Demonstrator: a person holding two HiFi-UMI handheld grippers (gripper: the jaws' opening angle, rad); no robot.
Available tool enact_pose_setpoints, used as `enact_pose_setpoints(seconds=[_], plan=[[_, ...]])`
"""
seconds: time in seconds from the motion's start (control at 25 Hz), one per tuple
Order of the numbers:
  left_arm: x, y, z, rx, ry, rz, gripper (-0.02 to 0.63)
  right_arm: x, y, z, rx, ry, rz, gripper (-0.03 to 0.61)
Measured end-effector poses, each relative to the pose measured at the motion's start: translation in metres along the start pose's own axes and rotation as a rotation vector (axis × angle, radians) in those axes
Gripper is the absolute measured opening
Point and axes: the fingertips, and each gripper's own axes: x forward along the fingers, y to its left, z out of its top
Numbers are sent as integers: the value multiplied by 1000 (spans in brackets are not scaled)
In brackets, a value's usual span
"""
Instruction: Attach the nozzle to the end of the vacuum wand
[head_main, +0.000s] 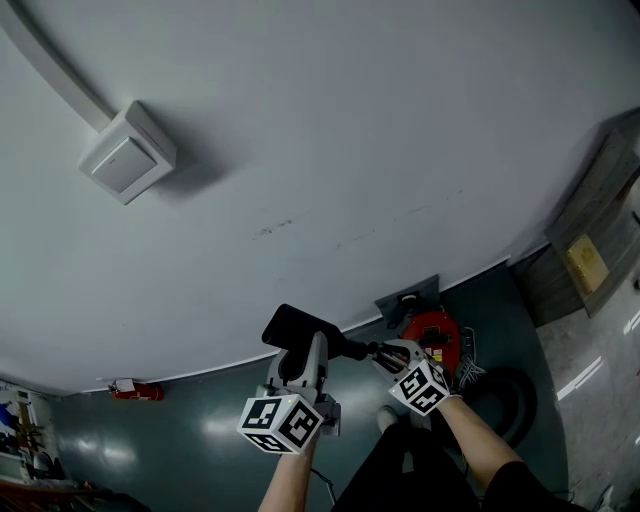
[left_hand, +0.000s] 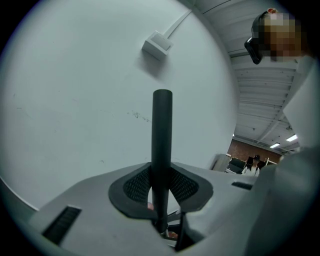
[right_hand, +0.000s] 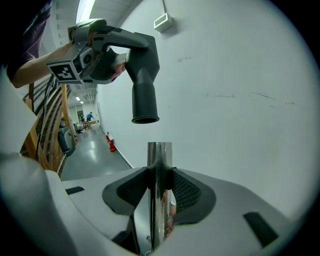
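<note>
At left, the black nozzle is clamped in the left gripper, with its socket just above the chrome vacuum wand, which is gripped by the right gripper. Socket and wand end should be aligned squarely before being pushed together.

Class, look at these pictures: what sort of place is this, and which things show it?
Probably a workshop or warehouse-type hall: a glossy grey floor, a red fire extinguisher by the bare white wall, and a surface-mounted junction box with conduit.
</note>
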Motion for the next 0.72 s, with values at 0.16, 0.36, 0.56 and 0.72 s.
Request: enact_pose_setpoints(seconds=[0.16,0.36,0.56,0.72], plan=[[8,-1,-5,-6,13,-13,87,0,0,0,1,-3,-3,156],[17,-2,-12,-11,31,-22,87,0,0,0,0,-4,-7,156],[25,-2,-18,-12,47,-31,87,2,0,1,3,-7,-8,156],[31,-1,-24,-16,57,-33,87,2,0,1,3,-9,-10,156]])
